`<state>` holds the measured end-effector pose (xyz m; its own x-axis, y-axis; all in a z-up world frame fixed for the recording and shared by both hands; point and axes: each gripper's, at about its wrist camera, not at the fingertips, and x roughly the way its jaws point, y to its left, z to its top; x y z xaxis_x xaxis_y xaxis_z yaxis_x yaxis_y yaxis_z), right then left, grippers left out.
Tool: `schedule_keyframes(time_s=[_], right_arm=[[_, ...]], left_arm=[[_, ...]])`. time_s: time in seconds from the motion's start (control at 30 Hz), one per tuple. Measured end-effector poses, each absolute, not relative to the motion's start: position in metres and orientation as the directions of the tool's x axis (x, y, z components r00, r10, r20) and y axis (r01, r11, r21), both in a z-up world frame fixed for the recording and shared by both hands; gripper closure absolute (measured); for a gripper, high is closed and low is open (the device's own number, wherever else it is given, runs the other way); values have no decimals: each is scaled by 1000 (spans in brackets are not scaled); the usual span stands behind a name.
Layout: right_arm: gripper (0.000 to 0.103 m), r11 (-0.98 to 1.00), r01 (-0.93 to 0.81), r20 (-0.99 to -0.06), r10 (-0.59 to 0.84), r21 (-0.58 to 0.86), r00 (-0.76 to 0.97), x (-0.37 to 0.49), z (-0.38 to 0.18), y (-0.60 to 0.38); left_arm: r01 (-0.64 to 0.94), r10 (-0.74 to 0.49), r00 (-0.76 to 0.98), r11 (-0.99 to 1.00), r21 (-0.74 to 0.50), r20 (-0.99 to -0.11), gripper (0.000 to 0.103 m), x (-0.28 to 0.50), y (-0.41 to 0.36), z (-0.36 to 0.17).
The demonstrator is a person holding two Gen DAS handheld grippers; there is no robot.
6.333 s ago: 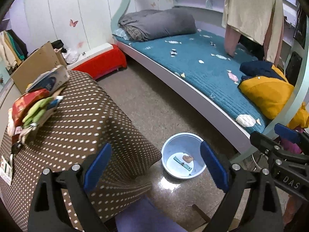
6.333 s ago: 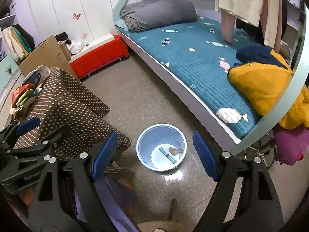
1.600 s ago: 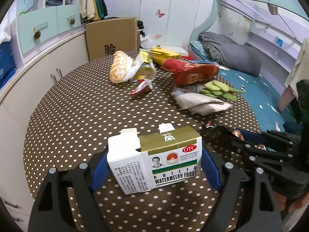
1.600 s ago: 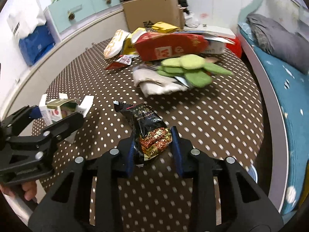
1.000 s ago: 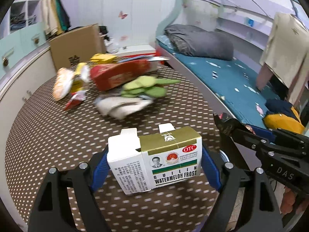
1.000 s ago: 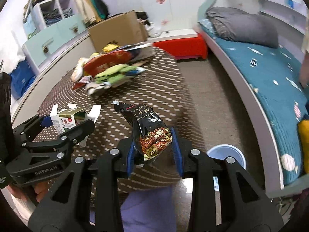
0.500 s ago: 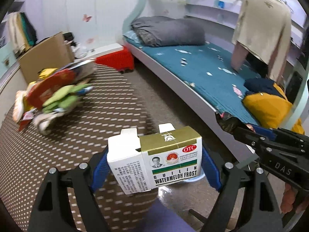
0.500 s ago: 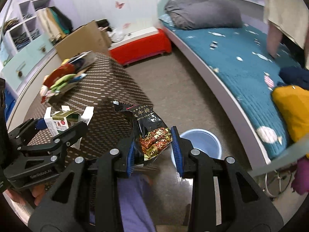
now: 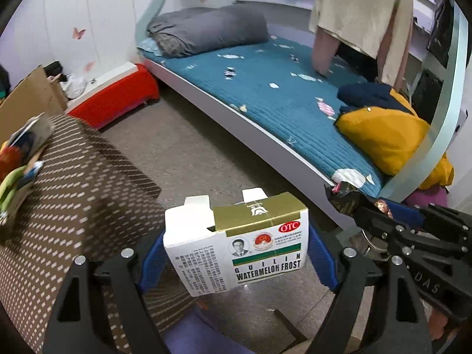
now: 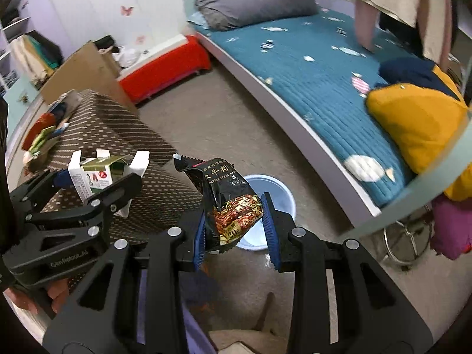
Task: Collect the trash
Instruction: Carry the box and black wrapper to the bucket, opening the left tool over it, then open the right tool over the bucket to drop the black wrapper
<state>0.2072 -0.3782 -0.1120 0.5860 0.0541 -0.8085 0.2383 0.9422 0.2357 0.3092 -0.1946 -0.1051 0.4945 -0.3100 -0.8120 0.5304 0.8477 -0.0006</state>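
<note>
Left wrist view: left claw (image 9: pixel 236 261) clamps a white-and-gold cardboard medicine box (image 9: pixel 239 243), long axis crosswise, open flaps up. Right claw (image 10: pixel 234 228) pinches an upright black foil snack wrapper (image 10: pixel 227 203) above a pale blue plastic basin (image 10: pixel 275 194), beside the brown dotted counter (image 10: pixel 124 135).

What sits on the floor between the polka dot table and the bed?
A light blue basin stands there on the floor, partly hidden behind the snack packet. It shows only in the right wrist view.
</note>
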Motion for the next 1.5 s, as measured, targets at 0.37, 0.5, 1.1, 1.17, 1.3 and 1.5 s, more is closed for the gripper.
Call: schedule_keyframes(time_s=[0.37,0.5,1.1,1.17,1.3,1.5], right_arm=[[70,912,347,-840,-3,220,542,204,-131,-406],[70,914,340,-853,10,219,522,218,-140,-401],[19,953,228,-837,46,201,546,276,-129,-373],[19,955,229,-846,42,191,531,274,-133,-370],[19,954,240,-865,38,182,501,265,-141,-364],[19,950,253,-865,33,183,501,250,-138,-357]], left_arm=[[539,-293,449,842,-6,-844,15,337,-229,-129],[507,-256,452,862,10,-855,15,342,-210,-133],[413,-205,483,911,16,-851,15,354,-150,-130],[417,-205,484,909,18,-851,15,351,-151,-130],[427,-212,484,904,18,-849,15,344,-151,-130],[444,-233,491,896,11,-839,15,332,-149,-123]])
